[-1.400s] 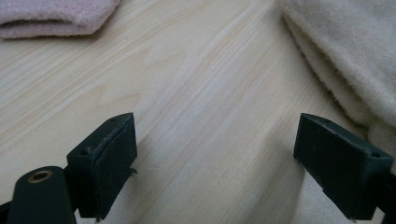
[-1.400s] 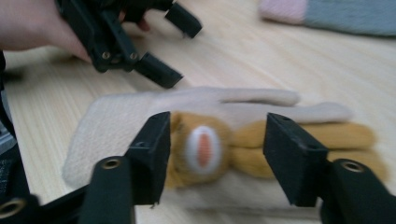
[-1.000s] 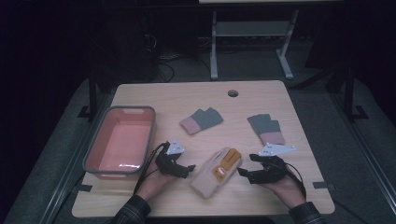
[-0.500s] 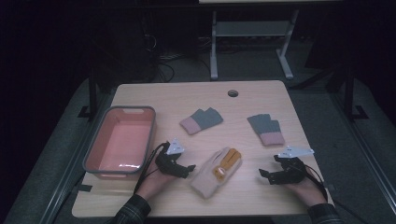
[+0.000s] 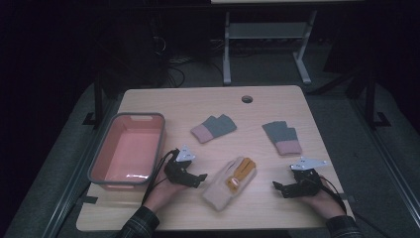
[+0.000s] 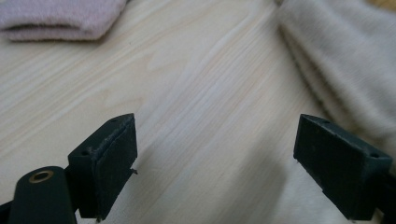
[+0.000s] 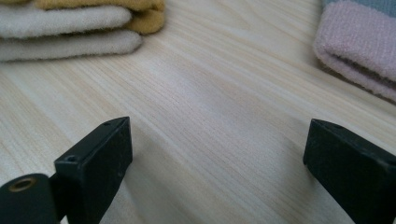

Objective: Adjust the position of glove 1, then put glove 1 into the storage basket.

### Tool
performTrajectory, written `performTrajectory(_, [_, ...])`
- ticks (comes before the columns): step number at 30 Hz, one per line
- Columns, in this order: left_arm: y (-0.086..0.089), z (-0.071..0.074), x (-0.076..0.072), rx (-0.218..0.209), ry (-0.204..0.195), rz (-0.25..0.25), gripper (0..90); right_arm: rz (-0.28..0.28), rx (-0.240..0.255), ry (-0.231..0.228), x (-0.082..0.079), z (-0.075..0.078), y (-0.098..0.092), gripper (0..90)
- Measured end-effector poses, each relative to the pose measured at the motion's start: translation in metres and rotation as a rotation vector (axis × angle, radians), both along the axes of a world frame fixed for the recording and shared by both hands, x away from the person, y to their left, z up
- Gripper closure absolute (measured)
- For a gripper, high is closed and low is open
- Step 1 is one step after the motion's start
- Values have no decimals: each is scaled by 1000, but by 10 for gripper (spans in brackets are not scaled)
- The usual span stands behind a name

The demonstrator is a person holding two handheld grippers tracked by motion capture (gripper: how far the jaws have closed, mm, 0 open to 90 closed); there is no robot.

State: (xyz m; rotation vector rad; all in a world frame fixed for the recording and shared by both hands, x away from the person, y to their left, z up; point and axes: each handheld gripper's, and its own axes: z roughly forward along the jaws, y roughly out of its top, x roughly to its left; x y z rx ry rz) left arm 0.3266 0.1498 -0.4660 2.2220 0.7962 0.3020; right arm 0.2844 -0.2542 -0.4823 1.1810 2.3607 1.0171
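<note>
A cream and mustard-yellow glove (image 5: 230,182) lies flat near the front edge of the wooden table (image 5: 198,101), between the two hands and slanted so that its yellow fingers point up and to the right in the high view. It looks thick and fleecy; the body is pale cream, the finger end is yellow, and a small orange mark sits on its middle, too small to make out. In the right gripper view its stacked cream and yellow fingers (image 7: 70,21) run out of the top left corner, so just their tips can be seen. In the left gripper view the cream pile (image 6: 341,60) fills the right side and passes behind the right-hand jaw, blurred by closeness. The left gripper (image 5: 199,177) rests just beside the glove's left edge, its jaws spread wide over bare wood with nothing between them. The right gripper (image 5: 277,187) lies well to the glove's right, jaws likewise spread on bare table, having just been opening. Farther back lie two grey gloves with pink cuffs, one (image 5: 213,128) behind the left hand and one (image 5: 282,137) behind the right; each gripper view catches just a pink cuff at its edge. A pink basin with a grey rim (image 5: 101,158) stands at the left.
</note>
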Motion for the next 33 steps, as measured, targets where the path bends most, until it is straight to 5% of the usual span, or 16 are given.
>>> performTrajectory(16, [-22,40,-25,-98,20,-120,128,0,0,0,0,0,0,76])
performTrajectory(33, [-64,28,-33,-80,21,-170,121,1,3,0,0,0,1,77])
